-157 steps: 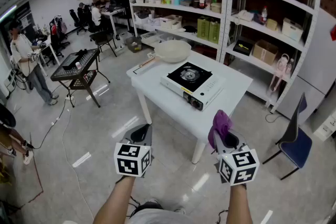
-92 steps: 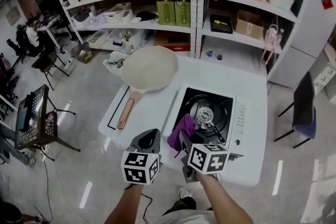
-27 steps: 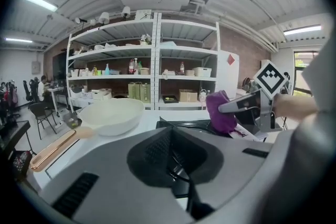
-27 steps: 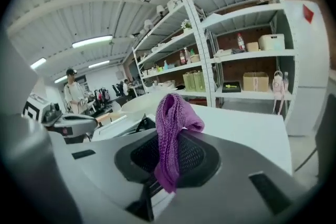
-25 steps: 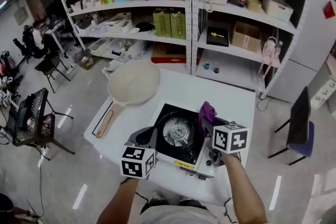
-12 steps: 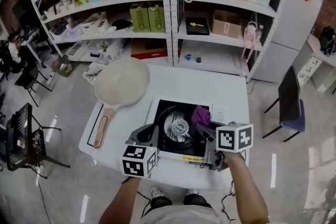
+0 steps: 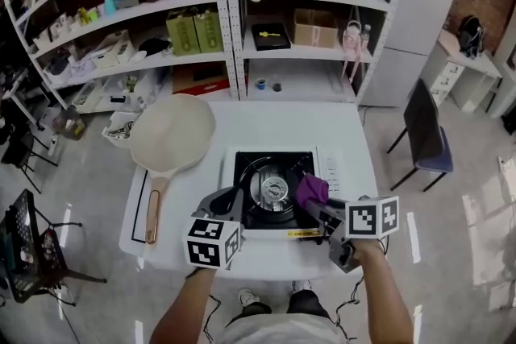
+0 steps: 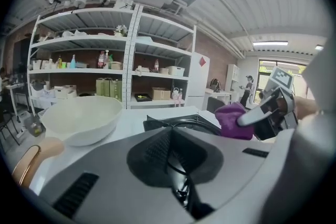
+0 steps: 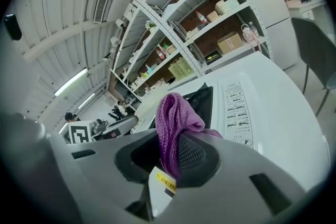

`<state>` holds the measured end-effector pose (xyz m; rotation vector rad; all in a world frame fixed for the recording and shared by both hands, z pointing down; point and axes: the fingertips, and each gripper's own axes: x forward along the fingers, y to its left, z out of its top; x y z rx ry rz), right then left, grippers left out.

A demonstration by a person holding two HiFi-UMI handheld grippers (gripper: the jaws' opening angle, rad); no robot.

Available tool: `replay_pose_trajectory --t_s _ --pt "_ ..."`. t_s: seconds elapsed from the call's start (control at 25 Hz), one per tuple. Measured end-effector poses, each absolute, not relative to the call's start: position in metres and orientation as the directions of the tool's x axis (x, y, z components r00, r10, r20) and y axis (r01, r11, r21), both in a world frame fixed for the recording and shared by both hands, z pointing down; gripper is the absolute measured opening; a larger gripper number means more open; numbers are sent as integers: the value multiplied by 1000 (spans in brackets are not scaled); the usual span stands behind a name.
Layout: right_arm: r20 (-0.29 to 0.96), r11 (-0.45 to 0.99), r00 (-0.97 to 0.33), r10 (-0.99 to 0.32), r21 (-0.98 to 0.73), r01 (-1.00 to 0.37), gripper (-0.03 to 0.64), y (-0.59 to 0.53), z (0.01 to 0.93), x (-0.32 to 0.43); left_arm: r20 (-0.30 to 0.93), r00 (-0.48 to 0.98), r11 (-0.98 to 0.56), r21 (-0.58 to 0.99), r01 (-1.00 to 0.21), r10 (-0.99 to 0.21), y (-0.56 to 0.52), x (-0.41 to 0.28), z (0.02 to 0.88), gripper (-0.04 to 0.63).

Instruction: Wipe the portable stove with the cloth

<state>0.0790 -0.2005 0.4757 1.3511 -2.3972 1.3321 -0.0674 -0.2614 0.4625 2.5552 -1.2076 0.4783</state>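
White worktop [image 7: 343, 125] below: nearest, the left gripper [image 7: 229, 197], pressed together and empty, sits at 7 o'clock of the portable stove [image 7: 251, 165]. The right gripper [image 7: 319, 208] pinches the purple cloth [image 7: 311, 190], now lowered to 3 o'clock of the burner [image 7: 273, 189]; wiping looks ready to begin.

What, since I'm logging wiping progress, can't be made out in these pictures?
Head view: whether the cloth touches the stove; the cloth covers that spot.
Head view: the stove's near right corner, behind the right gripper.
Right gripper view: the stove's panel print, too small.
Left gripper view: the pan handle, mostly behind the left gripper.
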Motion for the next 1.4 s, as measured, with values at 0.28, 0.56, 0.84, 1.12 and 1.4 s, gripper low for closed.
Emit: replay_pose_trajectory --t_s 0.28,0.56,0.84,1.12,1.4 --pt "478 298 -564 -673 -522 -799 61 -209 451 94 402 610 -623 115 -774 -683 -263 -59 461 6" --pt "429 437 -625 -652 -461 -772 61 -260 396 94 400 562 -573 103 -813 -725 -269 -71 455 6" --pt "410 587 -726 -552 -426 -688 61 -322 389 46 391 520 -515 128 -848 -759 -269 -85 449 6" --pt "461 625 -765 -450 -449 -639 61 -373 416 -1 419 445 -441 112 -891 -792 -262 -103 451 6" --pt "496 607 -796 -348 -527 -594 61 -387 449 -28 420 399 -396 98 -913 -815 -256 -114 451 6"
